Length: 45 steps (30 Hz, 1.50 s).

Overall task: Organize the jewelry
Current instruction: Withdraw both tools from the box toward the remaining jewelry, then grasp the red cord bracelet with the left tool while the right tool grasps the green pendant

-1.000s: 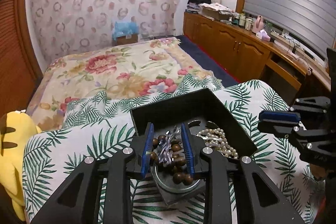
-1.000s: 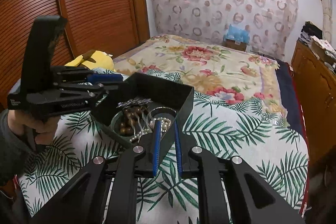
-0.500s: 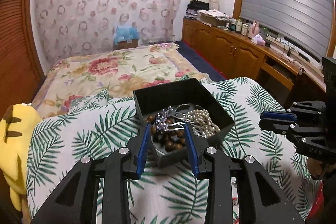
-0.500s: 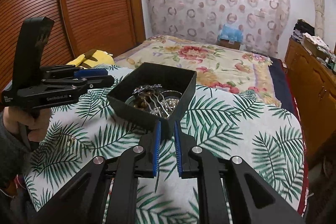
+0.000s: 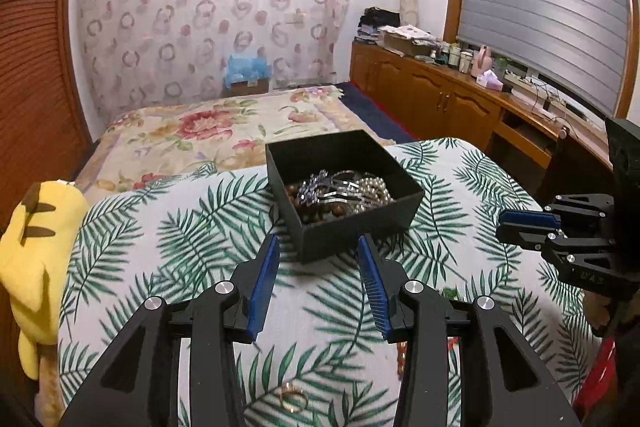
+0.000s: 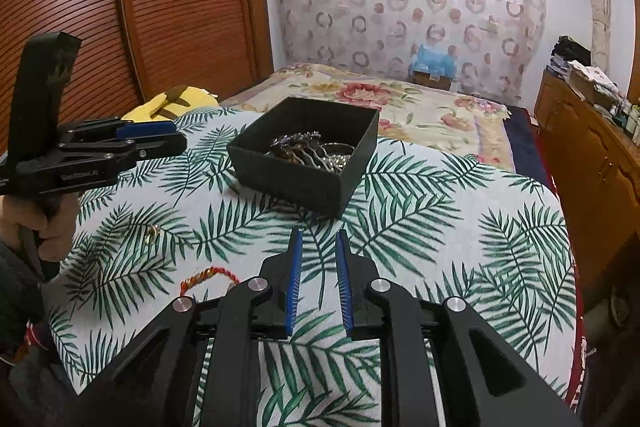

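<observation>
Sitting on the palm-print cloth [image 5: 200,227], the black box [image 5: 360,231] of jewelry [image 5: 340,189] lies just ahead of the wide-open, empty left gripper [image 5: 318,283], while the right gripper [image 6: 318,283], slightly parted, holds nothing.

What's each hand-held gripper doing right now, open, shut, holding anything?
Left hand-held gripper: open, empty, short of the box.
Right hand-held gripper: open with a narrower gap, empty.
</observation>
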Tool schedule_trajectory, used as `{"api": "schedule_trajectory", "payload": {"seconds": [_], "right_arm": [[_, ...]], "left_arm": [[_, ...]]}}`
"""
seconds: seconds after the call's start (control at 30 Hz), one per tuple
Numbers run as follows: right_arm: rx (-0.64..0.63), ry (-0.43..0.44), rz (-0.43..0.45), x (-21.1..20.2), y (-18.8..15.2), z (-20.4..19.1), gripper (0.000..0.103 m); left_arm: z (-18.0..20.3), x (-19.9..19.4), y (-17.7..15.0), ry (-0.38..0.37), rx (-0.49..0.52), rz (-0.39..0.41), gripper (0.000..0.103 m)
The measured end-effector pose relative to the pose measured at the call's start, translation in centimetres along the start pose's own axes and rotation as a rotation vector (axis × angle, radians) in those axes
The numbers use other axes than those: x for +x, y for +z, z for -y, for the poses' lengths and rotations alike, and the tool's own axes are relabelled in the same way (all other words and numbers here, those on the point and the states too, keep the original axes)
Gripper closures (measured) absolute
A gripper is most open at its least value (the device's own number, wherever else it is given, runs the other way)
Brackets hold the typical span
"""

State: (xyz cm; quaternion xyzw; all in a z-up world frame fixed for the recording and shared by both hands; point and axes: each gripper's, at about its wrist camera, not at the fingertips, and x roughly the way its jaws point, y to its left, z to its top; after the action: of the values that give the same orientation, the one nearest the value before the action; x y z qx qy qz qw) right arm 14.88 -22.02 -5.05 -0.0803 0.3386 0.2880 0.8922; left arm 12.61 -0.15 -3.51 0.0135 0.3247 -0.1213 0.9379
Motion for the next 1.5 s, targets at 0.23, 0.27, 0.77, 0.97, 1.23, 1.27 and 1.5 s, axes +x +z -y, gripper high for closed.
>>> {"api": "schedule_trajectory", "payload": {"seconds": [0.23, 0.27, 0.77, 0.97, 1.23, 1.27, 1.5], "right_arm": [[0.020, -0.014, 0.000, -0.5, -1.2, 0.1, 0.084], [0.025, -0.013, -0.001, -0.5, -1.3, 0.2, 0.084], [-0.001, 0.029, -0.077, 2.4, -2.6, -1.7, 0.080], [-0.042, 0.039, -0.129, 4.2, -2.8, -2.6, 0.075], [-0.088, 0.012, -0.181, 6.5, -2.8, -3.0, 0.075], [-0.091, 0.014, -0.180, 6.6, -2.7, -3.0, 0.075], [-0.113, 0.026, -0.180, 6.8, -2.9, -3.1, 0.090]], "left_arm": [[0.2, -1.5, -1.5, 0.001, 0.002, -0.001, 0.064], [0.3, -1.6, -1.7, 0.001, 0.004, -0.003, 0.064], [-0.2, -1.2, -5.3, -0.011, -0.020, -0.070, 0.064], [0.0, -0.8, -6.0, -0.024, -0.023, -0.090, 0.064], [0.8, -0.4, -6.3, -0.041, -0.010, -0.102, 0.063], [0.9, -0.4, -6.4, -0.044, -0.010, -0.103, 0.064], [1.6, 0.0, -6.6, -0.058, 0.000, -0.116, 0.064]]}}
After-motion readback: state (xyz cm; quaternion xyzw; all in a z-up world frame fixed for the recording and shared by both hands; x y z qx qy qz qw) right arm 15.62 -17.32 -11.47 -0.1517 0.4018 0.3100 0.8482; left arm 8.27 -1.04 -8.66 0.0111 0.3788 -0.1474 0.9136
